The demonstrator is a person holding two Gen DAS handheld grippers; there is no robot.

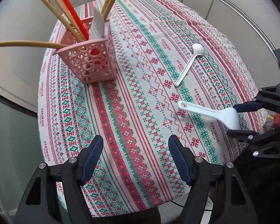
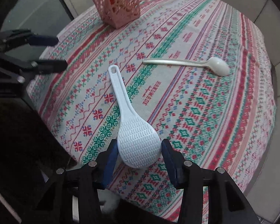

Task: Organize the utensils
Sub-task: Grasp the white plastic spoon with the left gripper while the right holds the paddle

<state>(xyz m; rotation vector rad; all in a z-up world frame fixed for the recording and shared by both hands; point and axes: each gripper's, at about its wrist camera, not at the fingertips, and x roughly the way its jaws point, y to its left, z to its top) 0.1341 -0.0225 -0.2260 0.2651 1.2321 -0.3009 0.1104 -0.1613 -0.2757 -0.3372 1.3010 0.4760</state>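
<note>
Right gripper [image 2: 139, 150] clamped on rice paddle [image 2: 132, 130] head – handle pointing away; left gripper [image 1: 136, 156] wide, empty.

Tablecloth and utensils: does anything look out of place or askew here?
Two utensils lie loose on the tablecloth outside the pink basket: a white spoon and a white rice paddle, whose head sits between the right gripper pads. The basket looks upright, the utensils inside leaning at varied angles. Nothing looks spilled or damaged.
</note>
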